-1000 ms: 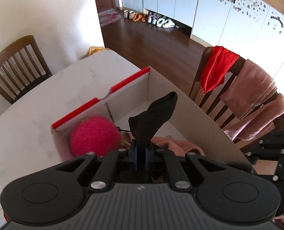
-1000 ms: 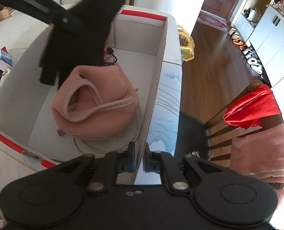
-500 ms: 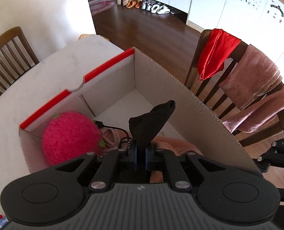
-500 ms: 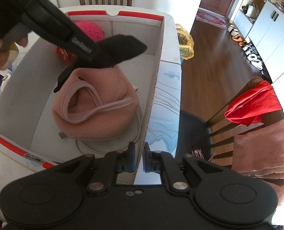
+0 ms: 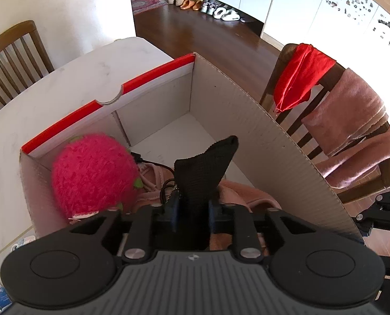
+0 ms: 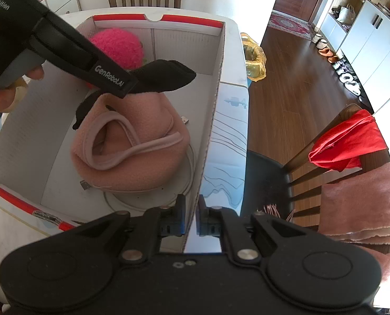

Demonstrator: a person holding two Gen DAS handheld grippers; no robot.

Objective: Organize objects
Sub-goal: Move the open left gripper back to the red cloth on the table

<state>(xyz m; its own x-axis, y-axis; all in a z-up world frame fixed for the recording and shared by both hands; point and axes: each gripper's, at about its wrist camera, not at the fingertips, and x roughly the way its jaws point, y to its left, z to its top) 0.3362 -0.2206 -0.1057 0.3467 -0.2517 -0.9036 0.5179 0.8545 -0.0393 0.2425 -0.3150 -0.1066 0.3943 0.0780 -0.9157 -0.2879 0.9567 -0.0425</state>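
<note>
An open cardboard box [image 5: 247, 120] with a red-trimmed rim stands on the white table [image 5: 63, 92]. Inside lie a fuzzy pink strawberry plush [image 5: 92, 176] and a pink fleece hat [image 6: 132, 157]. My left gripper [image 5: 193, 204] hangs over the hat with a black sock [image 5: 203, 168] between its jaws. The jaws are opening, and the sock still touches both pads and sticks up past the tips. In the right wrist view the black sock [image 6: 166, 76] juts out sideways from the left gripper [image 6: 132, 84], its lower end on the hat. My right gripper [image 6: 191, 210] is shut on the box's near side wall [image 6: 208, 136].
A white cable [image 6: 189, 173] coils on the box floor under the hat. A wooden chair [image 5: 297, 78] beside the box carries a red cloth and pink towels [image 5: 352, 131]. Another chair [image 5: 11, 57] stands at the table's far side. A person's hand [image 6: 0, 89] holds the left gripper.
The left gripper has sunk lower into the box with the sock, and its jaws now stand wider apart around it. The right gripper has stayed still.
</note>
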